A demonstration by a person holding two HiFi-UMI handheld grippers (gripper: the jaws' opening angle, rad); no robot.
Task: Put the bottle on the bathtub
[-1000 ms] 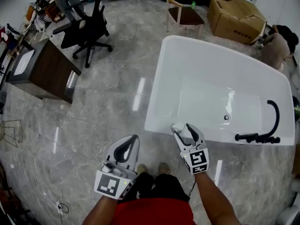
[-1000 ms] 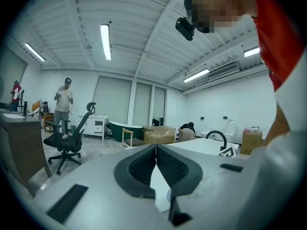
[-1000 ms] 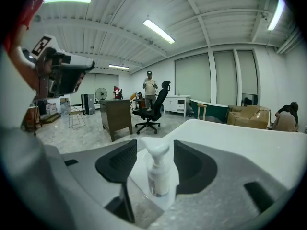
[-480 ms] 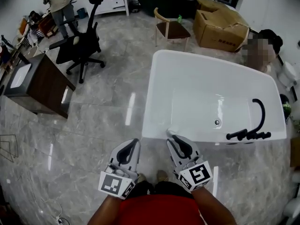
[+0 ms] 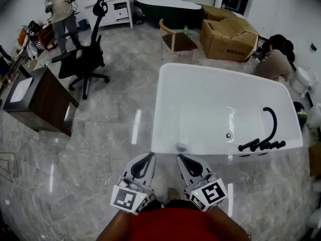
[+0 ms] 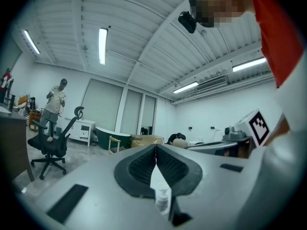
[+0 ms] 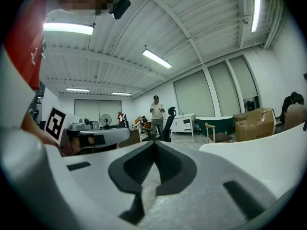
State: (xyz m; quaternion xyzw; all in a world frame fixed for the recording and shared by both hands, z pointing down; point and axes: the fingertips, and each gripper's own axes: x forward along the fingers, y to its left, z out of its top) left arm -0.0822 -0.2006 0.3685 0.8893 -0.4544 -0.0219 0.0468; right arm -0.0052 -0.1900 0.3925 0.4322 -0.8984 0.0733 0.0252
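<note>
A small clear pump bottle (image 5: pixel 181 145) stands upright on the near rim of the white bathtub (image 5: pixel 165 84), apart from both grippers. It shows again low in the left gripper view through the gap under the jaws, as the bottle (image 6: pixel 162 199). My left gripper (image 5: pixel 150 157) and right gripper (image 5: pixel 181 158) are side by side close to my body, just short of the tub. The left gripper (image 6: pixel 156 147) is shut on nothing. The right gripper (image 7: pixel 154 143) is also shut and empty, with the tub's edge (image 7: pixel 261 152) to its right.
A black faucet (image 5: pixel 262 134) sits on the tub's right rim. A dark cabinet (image 5: pixel 35 97) and a black office chair (image 5: pixel 85 59) stand at the left. A wooden chair (image 5: pixel 175 39), a cardboard box (image 5: pixel 228 31), a standing person (image 5: pixel 57 9) and a crouching person (image 5: pixel 273 59) are farther back.
My right gripper has let go of the bottle on the tub's rim, drawn back toward my body and shut. The head view has tilted up.
</note>
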